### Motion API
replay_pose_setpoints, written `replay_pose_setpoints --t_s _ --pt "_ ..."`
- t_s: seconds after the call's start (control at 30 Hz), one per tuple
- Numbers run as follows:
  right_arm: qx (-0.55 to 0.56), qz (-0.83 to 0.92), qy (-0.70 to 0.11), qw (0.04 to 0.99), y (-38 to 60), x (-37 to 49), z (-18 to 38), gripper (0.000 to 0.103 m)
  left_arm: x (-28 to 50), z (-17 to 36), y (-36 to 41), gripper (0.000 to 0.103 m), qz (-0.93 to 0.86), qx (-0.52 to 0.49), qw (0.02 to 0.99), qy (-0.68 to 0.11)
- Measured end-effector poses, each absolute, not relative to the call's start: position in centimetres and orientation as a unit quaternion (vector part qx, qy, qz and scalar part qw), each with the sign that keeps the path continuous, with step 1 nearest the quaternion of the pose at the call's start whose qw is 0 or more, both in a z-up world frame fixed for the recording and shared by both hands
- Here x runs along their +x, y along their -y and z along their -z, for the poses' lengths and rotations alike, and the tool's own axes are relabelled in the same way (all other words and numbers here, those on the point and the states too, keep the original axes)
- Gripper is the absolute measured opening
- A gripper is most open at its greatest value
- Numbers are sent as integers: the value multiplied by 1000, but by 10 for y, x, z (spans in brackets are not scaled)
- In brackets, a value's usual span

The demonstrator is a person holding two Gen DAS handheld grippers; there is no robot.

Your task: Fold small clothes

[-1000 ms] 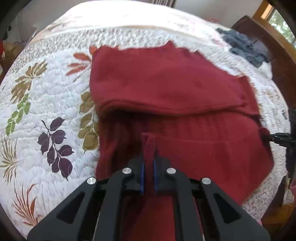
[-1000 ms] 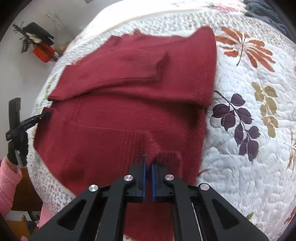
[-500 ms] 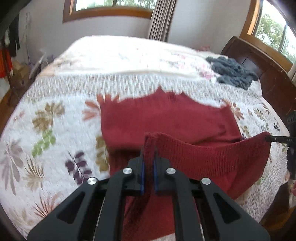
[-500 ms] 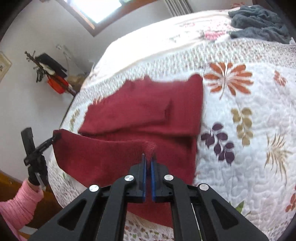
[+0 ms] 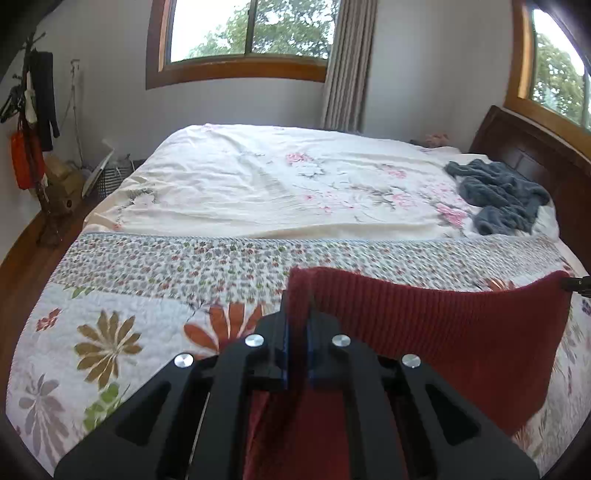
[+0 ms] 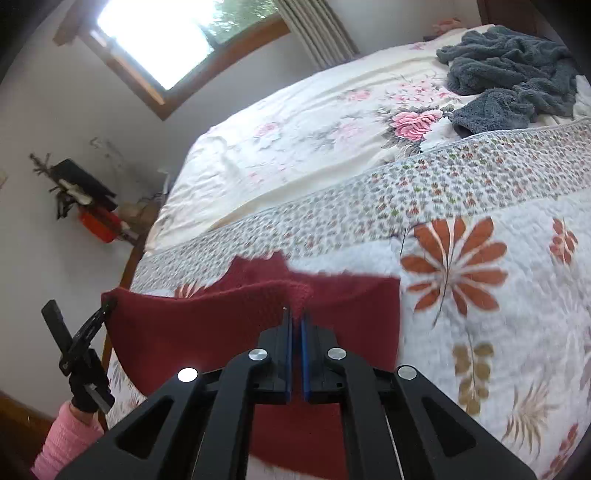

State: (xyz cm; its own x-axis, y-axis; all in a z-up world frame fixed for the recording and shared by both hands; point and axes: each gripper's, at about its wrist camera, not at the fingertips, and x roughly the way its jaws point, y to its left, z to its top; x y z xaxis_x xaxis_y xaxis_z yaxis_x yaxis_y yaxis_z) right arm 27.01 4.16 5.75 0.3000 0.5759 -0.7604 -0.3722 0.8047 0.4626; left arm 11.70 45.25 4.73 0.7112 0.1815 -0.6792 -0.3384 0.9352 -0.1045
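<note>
L gripper [image 5: 297, 325]: jaws closed on one corner of the red knit sweater [image 5: 443, 325], ribbed hem edge pinched between the blue pads. R gripper [image 6: 295, 325]: also clamped shut, on the hem's other corner. I hold both corners up off the bed; hem hangs stretched between them w/ a shallow sag in the middle. From R cam, my L gripper shows at far left, tips touching the cloth corner, pink sleeve [image 6: 66, 439] below it. From L cam, R gripper tip just visible at right edge, at the other corner.

Rest of sweater lies on the quilt [image 5: 110, 332] (white, leaf/flower print) underneath the raised edge; R cam shows a flat part past the hem, far edge blurred. Lower part hidden by the gripper bodies.

Beyond quilt: cream floral sheet [image 5: 277, 184]. Grey garment [image 6: 509, 70] crumpled near dark wood headboard [image 5: 535, 162], well apart from sweater. Coat rack [image 5: 33, 110] w/ hanging items at left wall. Windows [image 5: 243, 33] behind bed.
</note>
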Motion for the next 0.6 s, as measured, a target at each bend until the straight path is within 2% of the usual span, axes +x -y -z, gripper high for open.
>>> replay_pose_setpoints --t_s 0.27,0.57,0.6 --pt "89 -261 -544 792 -82 336 -15 3 185 16 -478 5 -172 -104 891 -408" --pt "60 -215 -583 781 -103 369 57 4 213 97 -498 6 -184 -115 852 -476" --pt "57 -210 -587 780 -104 371 64 4 214 103 -500 9 -184 -122 848 -481"
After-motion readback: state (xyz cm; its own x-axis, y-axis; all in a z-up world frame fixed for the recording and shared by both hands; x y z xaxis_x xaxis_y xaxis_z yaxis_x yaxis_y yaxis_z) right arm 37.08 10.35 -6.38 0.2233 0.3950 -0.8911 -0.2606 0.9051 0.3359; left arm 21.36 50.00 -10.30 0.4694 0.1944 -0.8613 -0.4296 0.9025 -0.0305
